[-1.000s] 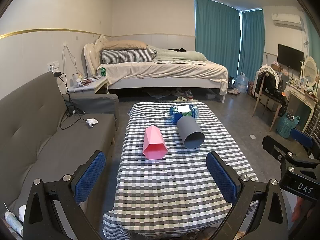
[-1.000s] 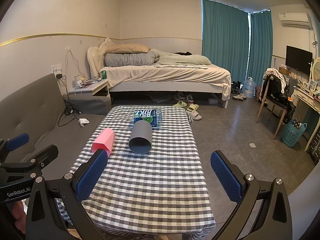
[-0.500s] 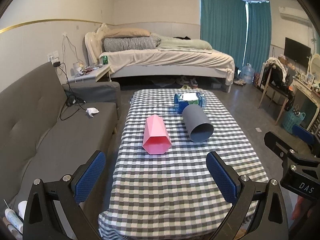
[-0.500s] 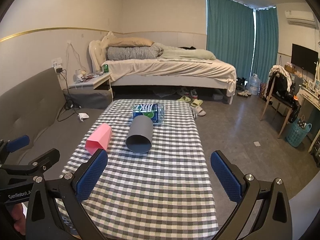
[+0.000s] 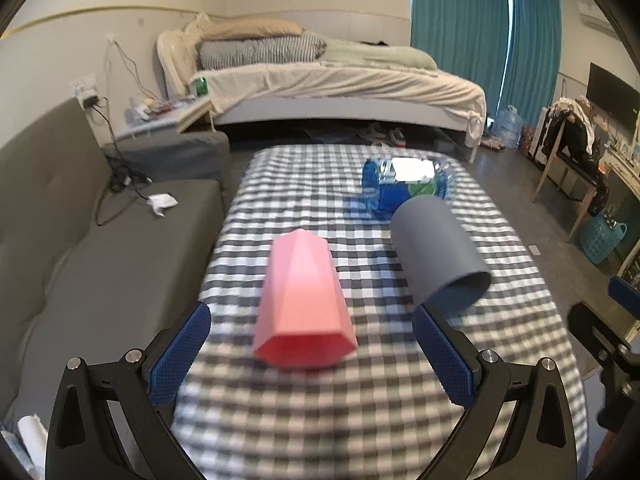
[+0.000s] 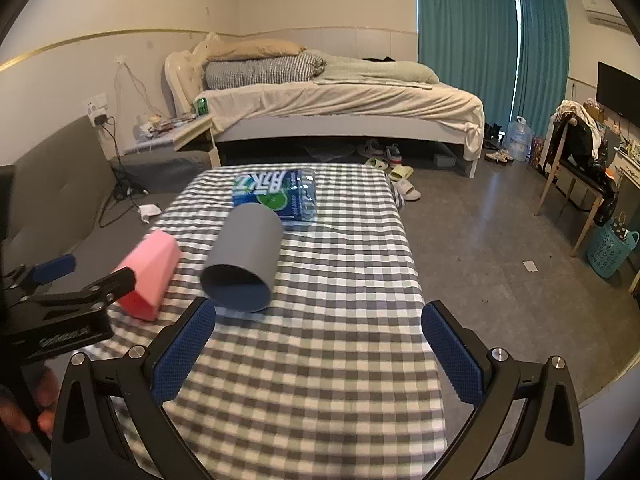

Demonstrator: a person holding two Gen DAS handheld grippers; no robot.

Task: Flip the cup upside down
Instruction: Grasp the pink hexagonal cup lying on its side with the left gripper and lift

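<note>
Left wrist: faceted pink cup (image 5: 303,304) and smooth grey cylinder cup (image 5: 437,253) sideways on gingham; both jaws apart.

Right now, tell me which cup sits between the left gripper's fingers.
The pink cup: it lies on its side, mouth toward the open left gripper, centred in its view. The grey cup lies off to the right.
</note>
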